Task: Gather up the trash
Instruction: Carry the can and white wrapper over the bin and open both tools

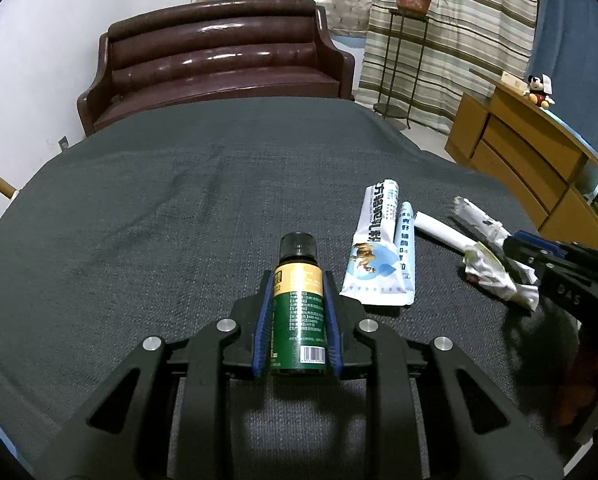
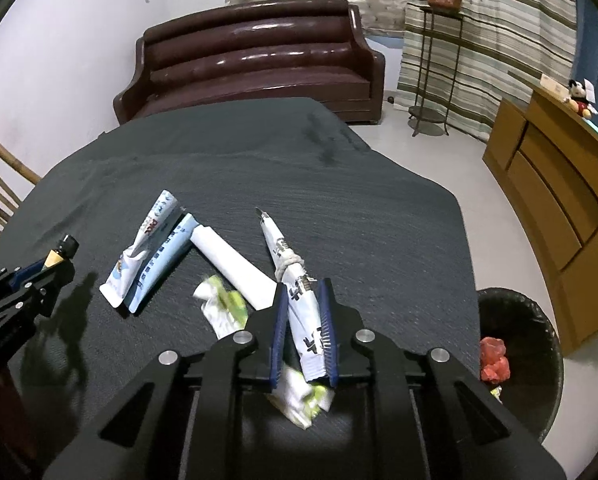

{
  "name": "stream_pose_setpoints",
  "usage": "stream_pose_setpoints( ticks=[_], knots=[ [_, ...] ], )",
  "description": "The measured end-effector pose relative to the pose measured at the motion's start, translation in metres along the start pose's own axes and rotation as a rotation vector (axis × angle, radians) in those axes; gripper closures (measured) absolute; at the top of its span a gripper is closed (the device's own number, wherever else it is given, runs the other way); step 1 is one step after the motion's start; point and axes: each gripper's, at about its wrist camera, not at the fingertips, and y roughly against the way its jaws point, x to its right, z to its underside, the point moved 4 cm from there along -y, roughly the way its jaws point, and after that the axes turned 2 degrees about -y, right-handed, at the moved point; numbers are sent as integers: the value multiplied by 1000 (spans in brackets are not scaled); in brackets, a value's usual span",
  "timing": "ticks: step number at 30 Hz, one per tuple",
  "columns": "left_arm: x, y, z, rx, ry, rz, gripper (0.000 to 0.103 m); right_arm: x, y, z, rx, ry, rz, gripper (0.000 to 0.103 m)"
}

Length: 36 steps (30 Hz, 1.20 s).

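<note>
A: Two pieces of trash were already in hand. The left gripper [image 1: 297,312] had its blue pads closed against the sides of a small green-labelled bottle [image 1: 298,304] with a black cap, held at mid-body just above the dark grey tablecloth [image 1: 139,220].

B: And the other one?

A: The right gripper [image 2: 301,332] was clamped on a twisted white sachet [image 2: 299,300] printed with black characters, gripped low on its flattened end, the pointed tip sticking out ahead over the cloth.

B: How would those two handle?

A: The bottle looked rigid and smooth, so a squeeze on the labelled middle seemed the safe hold; it might slip if tilted. The sachet looked light and limp, and would probably flop beyond the pads.

B: What was left on the table?

A: A pair of blue-and-white sachets [image 1: 379,252] lying side by side, a plain white tube [image 2: 235,268] next to them, and a crumpled white-and-green wrapper [image 2: 223,308], which may have been partly under the right gripper; that part was blurred.

B: Where would it all go?

A: Likely the black bin [image 2: 539,360] on the floor just beyond the table's right edge, with something red [image 2: 494,360] already inside.
</note>
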Motion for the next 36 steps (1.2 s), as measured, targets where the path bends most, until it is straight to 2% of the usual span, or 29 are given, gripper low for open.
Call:
stream_pose_setpoints(
  ticks=[5,8,12,21,29,36],
  knots=[
    [-1,-2,-1,-5,0,0,80,9,0,4,-5,-2,36,86],
    [-5,-1,-1,-6,3,-6,80,14,-2,5,-22,-4,30,86],
    [-12,-1,-1,-2,14,-16,80,15,-6,3,-35,-11,24,80],
    [-4,-1,0,-1,18,-18,80,19,-8,7,-45,-19,22,80],
    [12,7,1,24,3,4,80,28,12,7,33,-52,38,84],
    [59,15,-1,46,-58,83,80,52,42,18,105,-77,89,84]
  ],
)
